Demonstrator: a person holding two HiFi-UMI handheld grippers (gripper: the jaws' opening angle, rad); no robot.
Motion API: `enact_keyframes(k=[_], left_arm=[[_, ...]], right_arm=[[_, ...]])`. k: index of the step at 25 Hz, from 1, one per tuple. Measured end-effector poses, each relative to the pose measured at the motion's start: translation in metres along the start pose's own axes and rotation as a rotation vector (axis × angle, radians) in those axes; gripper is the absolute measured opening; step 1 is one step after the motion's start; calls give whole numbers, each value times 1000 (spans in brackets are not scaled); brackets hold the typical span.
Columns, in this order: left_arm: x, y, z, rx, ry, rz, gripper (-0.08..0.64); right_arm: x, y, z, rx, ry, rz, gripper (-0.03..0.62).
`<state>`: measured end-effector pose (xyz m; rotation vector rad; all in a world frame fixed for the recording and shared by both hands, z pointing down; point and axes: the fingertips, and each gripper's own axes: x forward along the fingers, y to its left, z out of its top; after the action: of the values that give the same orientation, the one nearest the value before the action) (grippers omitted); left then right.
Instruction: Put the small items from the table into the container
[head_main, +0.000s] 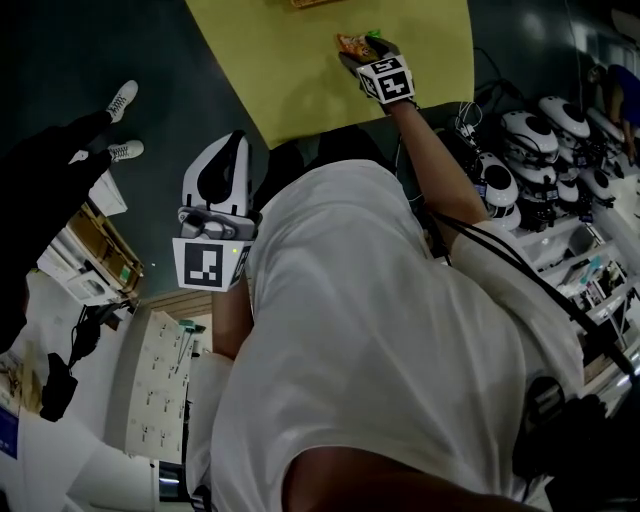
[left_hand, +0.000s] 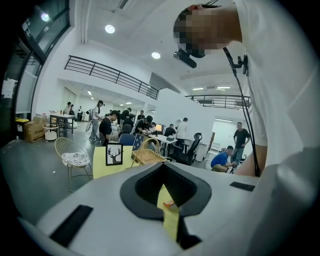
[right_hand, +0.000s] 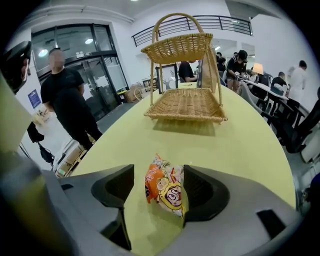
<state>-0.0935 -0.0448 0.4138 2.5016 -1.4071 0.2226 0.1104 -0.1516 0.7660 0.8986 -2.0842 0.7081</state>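
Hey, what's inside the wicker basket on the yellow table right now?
The wicker basket shows nothing in its lower tray, which looks bare. Its upper tray is seen from below, so whatever may lie in it is hidden.

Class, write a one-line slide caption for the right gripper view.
Open tongs straddle a snack packet on the yellow table, wicker basket beyond.

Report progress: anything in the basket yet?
Done: nothing visible. The wicker basket shows an empty lower tier; its upper tier's inside is hidden. In hand: the right gripper stands open around the orange snack packet on the yellow table, not clamped. The left gripper is shut and empty. Left: grip the packet and carry it to the basket.
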Motion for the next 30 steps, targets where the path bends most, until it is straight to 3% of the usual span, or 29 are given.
enact_keyframes(k=[7,14,27,30], left_arm=[[-8,3,-2,-11,1,31,8],[-6,8,-7,-14,-3,36,8],[16,-8,-4,18,-60,-16,8],[2,-3,9,26,-82,-22,8]], right_arm=[[16,-12,-15,-25,104,-69,298],[14,-19,-16,-63,126,-100,198],[-25,-34,11,-102,60,-96,181],[-42,-18,35,-132,30,-96,179]])
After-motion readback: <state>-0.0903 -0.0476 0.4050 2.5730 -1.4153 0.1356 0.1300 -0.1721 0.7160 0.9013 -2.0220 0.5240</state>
